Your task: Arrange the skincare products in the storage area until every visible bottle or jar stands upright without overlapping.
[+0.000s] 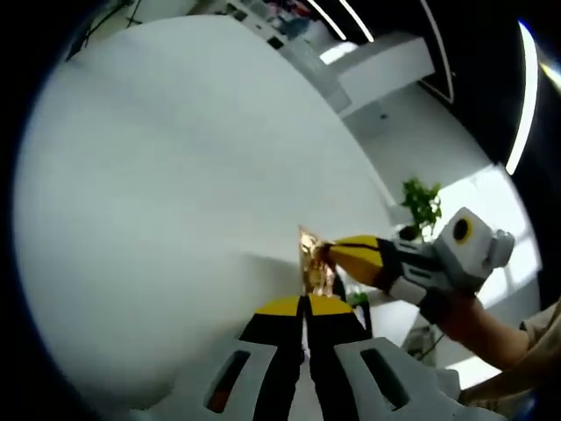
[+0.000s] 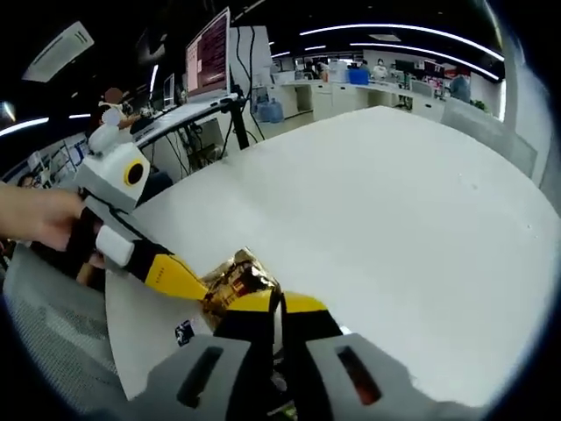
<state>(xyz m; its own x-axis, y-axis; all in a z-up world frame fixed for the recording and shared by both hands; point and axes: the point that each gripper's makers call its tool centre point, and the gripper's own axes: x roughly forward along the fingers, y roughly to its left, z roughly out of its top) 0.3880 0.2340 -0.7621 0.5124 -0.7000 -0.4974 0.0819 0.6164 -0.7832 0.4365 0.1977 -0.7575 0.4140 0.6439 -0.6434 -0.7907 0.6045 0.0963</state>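
Both the left gripper [image 1: 306,307] and the right gripper [image 1: 326,254] pinch one crinkled gold foil packet [image 2: 235,281] just above the white round table [image 2: 394,219], near its edge; opposed pulls could tear it or let it slip off the edge

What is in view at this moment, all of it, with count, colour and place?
golden item: one, shiny gold-brown, crinkled, at the table's near edge, between both claws' tips; what it is cannot be told.
table: one, white, bare apart from the golden item.
small dark tag: one, black, on the table near the right claw.
potted plant: one, green, beyond the table.
desks with monitors: several, background.
left claw: one, yellow and black, jaws together at the golden item.
right claw: one, yellow and black, jaws together at the item.
person's hand: one, holding the left claw.
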